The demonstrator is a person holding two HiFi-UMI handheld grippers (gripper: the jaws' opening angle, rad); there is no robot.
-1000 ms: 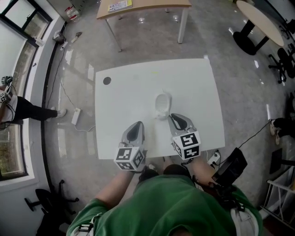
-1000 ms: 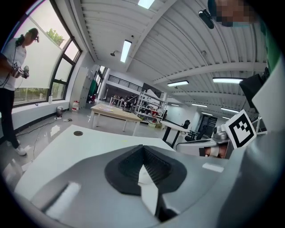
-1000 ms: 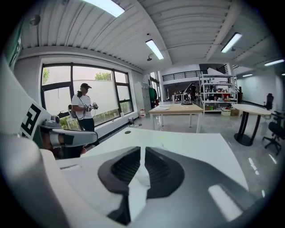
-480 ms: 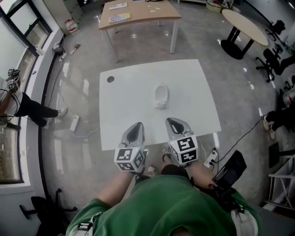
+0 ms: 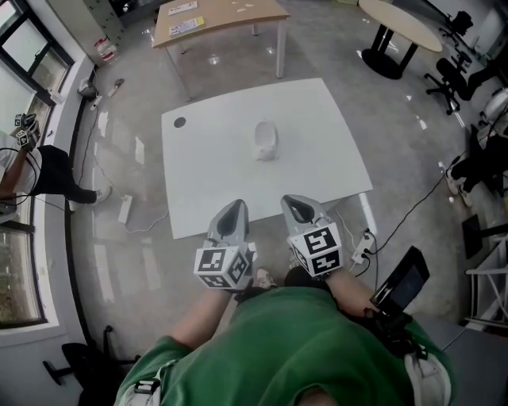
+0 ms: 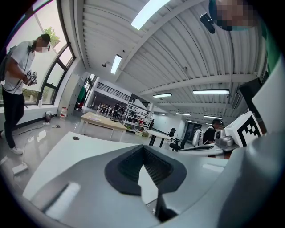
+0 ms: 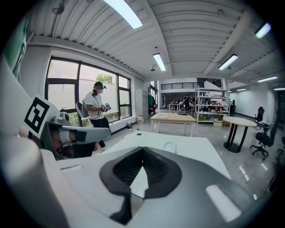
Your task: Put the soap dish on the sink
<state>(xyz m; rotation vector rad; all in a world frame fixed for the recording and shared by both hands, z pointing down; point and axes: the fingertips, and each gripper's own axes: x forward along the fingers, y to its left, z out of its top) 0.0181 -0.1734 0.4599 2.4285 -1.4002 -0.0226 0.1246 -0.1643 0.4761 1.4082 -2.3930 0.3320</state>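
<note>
The soap dish (image 5: pixel 266 140) lies near the middle of the white table (image 5: pixel 325 151), well apart from both claws and straight ahead of them. At this size it reads as 1 small pale oval, and I can't separate the dish from any sink under it. In the right gripper view it shows as a faint rim far up the tabletop.

The left claw (image 5: pixel 236 206) and the right claw (image 5: pixel 290 200) hang side by side close to my body, off the near edge of the table and over the floor. Both have their jaws brought together, pads meeting at the tips, with nothing between them.

The table is bare apart from the dish and 1 dark round hole (image 5: pixel 180 122) near its far left corner. The floor (image 5: pixel 413 135) is glossy grey, in a large open room with strip lights overhead.

Past the white table stands a wooden table (image 5: pixel 230 16), and to its right a round table (image 5: pixel 401 14) on a black foot. Office chairs (image 5: pixel 448 75) sit at the far right. A person (image 5: pixel 40 170) stands by the windows on the left, well clear. A power strip (image 5: pixel 125 208) lies on the floor left of the table. Only bare tabletop lies between the claws and the dish.
</note>
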